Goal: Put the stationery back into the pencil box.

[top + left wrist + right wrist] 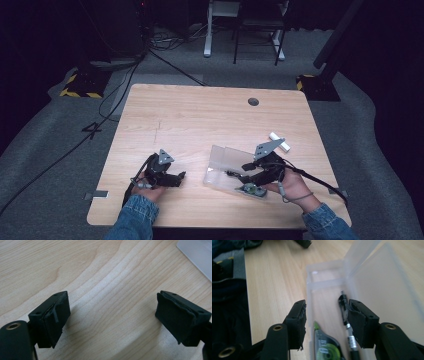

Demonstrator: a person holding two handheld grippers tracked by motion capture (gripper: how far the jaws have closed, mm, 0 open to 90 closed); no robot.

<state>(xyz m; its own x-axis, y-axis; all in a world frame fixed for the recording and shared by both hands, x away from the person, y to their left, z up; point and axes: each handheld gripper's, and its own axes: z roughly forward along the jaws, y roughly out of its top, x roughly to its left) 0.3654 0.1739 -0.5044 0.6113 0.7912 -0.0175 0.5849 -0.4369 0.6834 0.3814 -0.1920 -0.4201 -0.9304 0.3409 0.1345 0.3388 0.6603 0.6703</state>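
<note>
A clear plastic box lies open at the table's front right, its lid raised. Inside lie a green correction tape and a black pen. My right gripper hovers just above the box's near end and points into it. Its jaws stand open and press on nothing; the tape and the pen lie beneath the gap. In the high view the right gripper reaches in from the right. My left gripper rests low at the front left, open over bare wood, with a corner of the box beyond it.
A small white block lies behind the right hand. A round hole sits near the table's far edge. Cables and yellow-black stand feet lie on the grey floor around the wooden table.
</note>
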